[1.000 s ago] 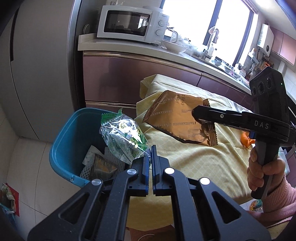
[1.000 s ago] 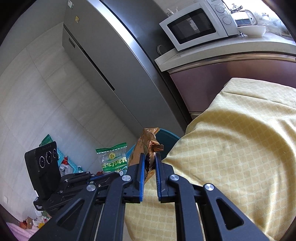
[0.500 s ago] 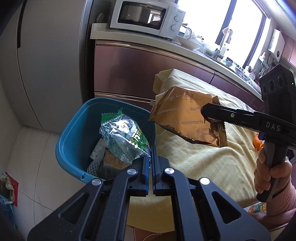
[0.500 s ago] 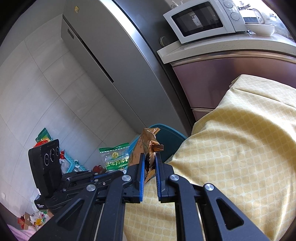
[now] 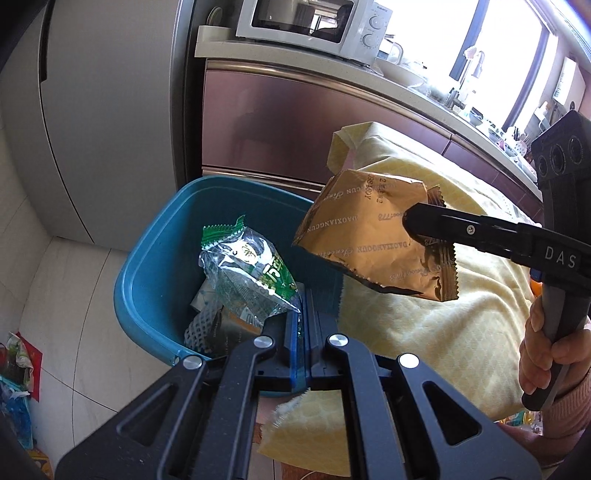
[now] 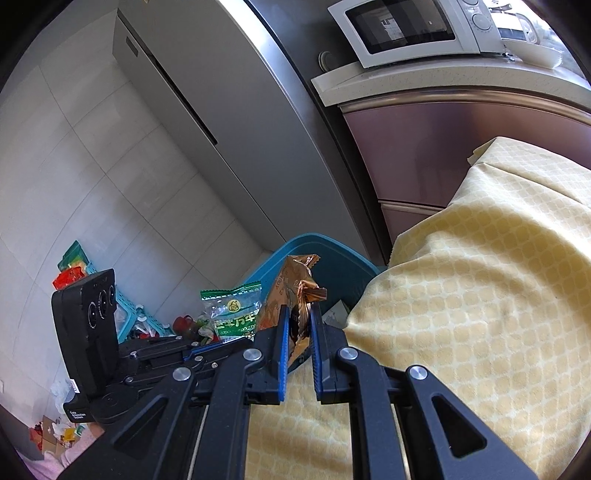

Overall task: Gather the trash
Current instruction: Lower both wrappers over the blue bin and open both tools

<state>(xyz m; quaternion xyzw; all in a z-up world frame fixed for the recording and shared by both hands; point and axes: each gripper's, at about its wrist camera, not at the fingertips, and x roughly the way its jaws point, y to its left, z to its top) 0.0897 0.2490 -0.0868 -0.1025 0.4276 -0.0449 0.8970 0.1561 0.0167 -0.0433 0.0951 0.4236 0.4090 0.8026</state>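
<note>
My left gripper (image 5: 306,295) is shut on a clear and green snack wrapper (image 5: 247,273) and holds it over the blue trash bin (image 5: 147,266), which holds several wrappers. The wrapper also shows in the right wrist view (image 6: 232,312). My right gripper (image 6: 298,314) is shut on a gold-brown snack bag (image 6: 295,291). In the left wrist view that bag (image 5: 373,240) hangs at the table's edge, just right of the bin's rim. The bin also shows in the right wrist view (image 6: 343,266).
A table with a yellow cloth (image 5: 424,325) stands right of the bin. A grey fridge (image 5: 103,110) and a purple counter with a white microwave (image 5: 310,22) stand behind. Loose trash and a light-blue basket (image 6: 125,314) lie on the tiled floor.
Both grippers have moved toward the bin. The green wrapper now hangs over the bin's inside and the gold bag has come to the table's edge near the rim. Both grips are unchanged.
</note>
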